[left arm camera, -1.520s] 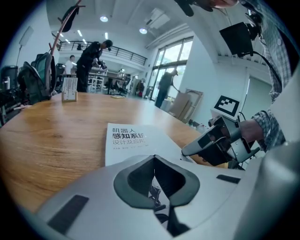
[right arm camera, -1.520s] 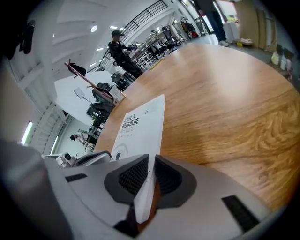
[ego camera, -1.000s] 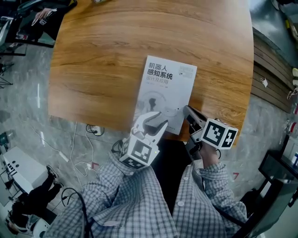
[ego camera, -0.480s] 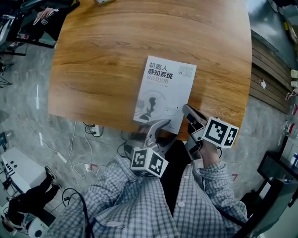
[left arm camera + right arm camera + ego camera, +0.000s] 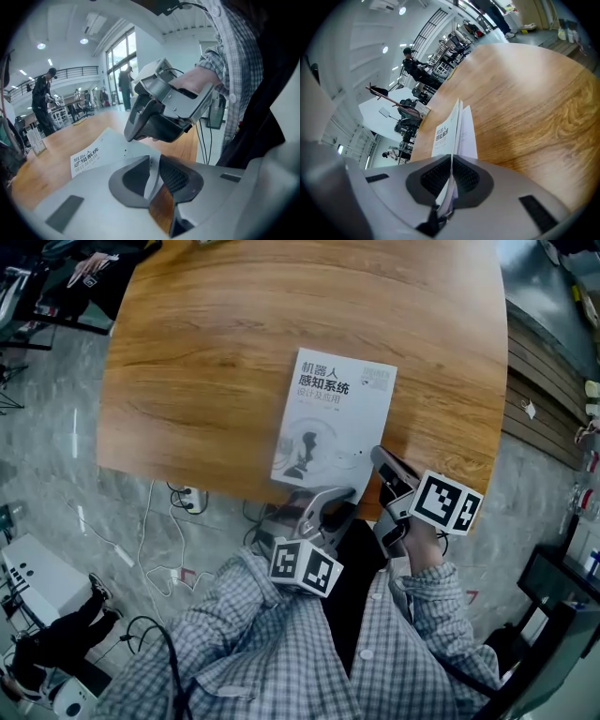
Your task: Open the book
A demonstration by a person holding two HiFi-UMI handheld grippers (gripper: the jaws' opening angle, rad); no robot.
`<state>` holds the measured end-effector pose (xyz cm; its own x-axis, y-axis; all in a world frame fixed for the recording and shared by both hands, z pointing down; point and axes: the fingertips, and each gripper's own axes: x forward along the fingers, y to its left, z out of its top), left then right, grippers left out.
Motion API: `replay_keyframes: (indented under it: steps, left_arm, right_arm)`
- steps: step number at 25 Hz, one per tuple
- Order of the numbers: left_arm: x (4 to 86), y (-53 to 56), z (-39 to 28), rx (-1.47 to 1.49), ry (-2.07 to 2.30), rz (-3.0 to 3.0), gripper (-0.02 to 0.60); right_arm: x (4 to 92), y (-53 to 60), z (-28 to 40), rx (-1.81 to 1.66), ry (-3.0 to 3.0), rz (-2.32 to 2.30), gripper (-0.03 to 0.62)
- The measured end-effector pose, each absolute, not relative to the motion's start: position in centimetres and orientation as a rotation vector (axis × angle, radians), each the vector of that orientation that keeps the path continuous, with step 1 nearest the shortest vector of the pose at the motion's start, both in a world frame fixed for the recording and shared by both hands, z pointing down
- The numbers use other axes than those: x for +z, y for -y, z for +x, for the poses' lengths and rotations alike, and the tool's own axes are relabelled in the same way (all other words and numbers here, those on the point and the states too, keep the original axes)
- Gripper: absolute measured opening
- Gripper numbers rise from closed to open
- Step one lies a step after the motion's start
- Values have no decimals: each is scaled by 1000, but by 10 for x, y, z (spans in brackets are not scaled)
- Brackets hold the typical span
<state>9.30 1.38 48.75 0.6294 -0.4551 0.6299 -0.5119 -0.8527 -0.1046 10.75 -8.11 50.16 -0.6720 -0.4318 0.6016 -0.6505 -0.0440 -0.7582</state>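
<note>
Lying closed by the 6 o'clock rim of the tabletop (image 5: 206, 352) in the head view, the book (image 5: 333, 423) is kept within easy reach of both hands. Its 5 o'clock corner is clamped by the right hand-held gripper (image 5: 380, 457), apparently to steady it. The left hand-held gripper (image 5: 328, 500), its jaws just closed further, is pinched on the thin cover edge at 6 o'clock, seemingly for lifting.

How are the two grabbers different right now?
The left gripper has just been closing on one thin sheet of the book; the right gripper is clamped on a thicker bunch of pages. The left gripper is at the middle of the near edge, the right gripper at the near right corner. Both pinch the same book.
</note>
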Motion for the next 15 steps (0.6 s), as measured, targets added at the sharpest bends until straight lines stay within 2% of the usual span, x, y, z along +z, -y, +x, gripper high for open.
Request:
replay_keyframes:
  steps: [4,12,15]
  left_arm:
    - [481,-7,85,881,884,2682,44]
    - [476,-2,78,739,895,2579,37]
    - [475,0,75,700,882,2549,37]
  right_arm:
    - [502,81,107,1782,2051,1176,27]
    - [490,72,116,1415,2130,1185,28]
    - [491,58,121,1402,2114,1166,28]
